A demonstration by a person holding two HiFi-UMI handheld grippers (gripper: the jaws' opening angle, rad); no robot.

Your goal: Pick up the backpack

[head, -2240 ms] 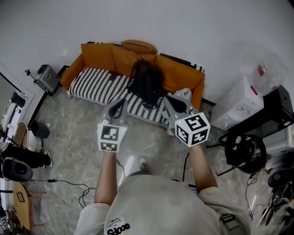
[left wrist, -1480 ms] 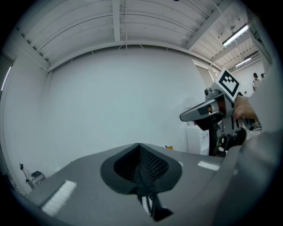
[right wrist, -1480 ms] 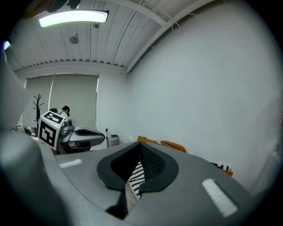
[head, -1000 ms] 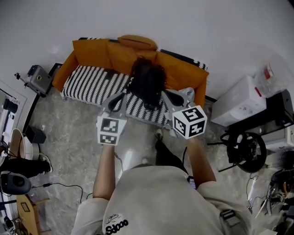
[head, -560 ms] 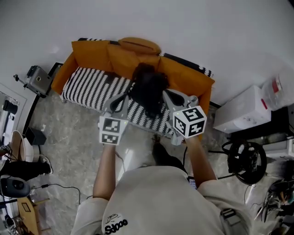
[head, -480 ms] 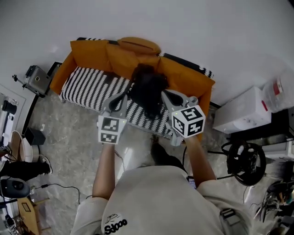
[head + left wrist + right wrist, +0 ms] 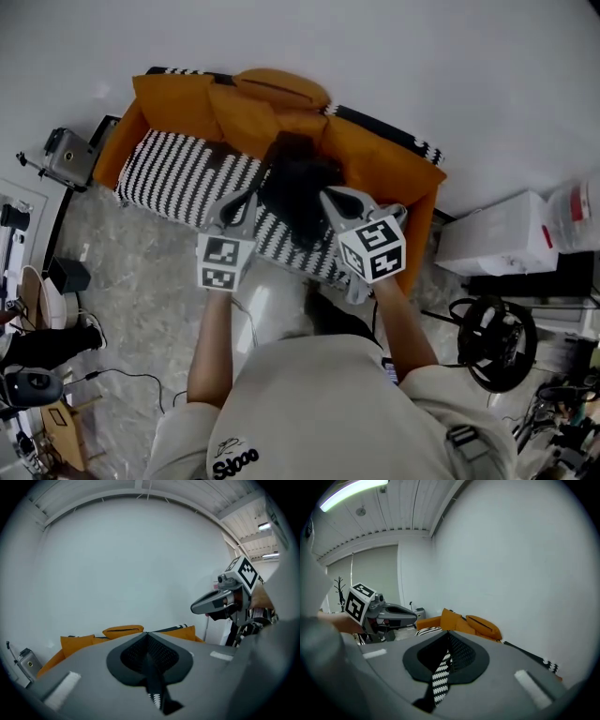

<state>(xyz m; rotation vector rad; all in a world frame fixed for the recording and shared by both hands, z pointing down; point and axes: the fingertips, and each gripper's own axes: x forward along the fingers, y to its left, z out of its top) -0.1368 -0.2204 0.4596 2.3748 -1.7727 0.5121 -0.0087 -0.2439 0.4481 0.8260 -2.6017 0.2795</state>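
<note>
Left gripper view shows the left gripper (image 7: 147, 634) with its jaws pressed together at the tip and nothing between them. Right gripper view shows the right gripper (image 7: 448, 634) closed and empty too, with striped fabric visible through the slit behind the pads. In the head view, both tips hover just beside the backpack (image 7: 295, 187). It is a dark, slumped bag on the black-and-white striped seat of the sofa (image 7: 178, 169), leaning against the orange back cushions (image 7: 253, 117). A white box (image 7: 483, 239) stands beside the sofa, and its contents cannot be seen.
</note>
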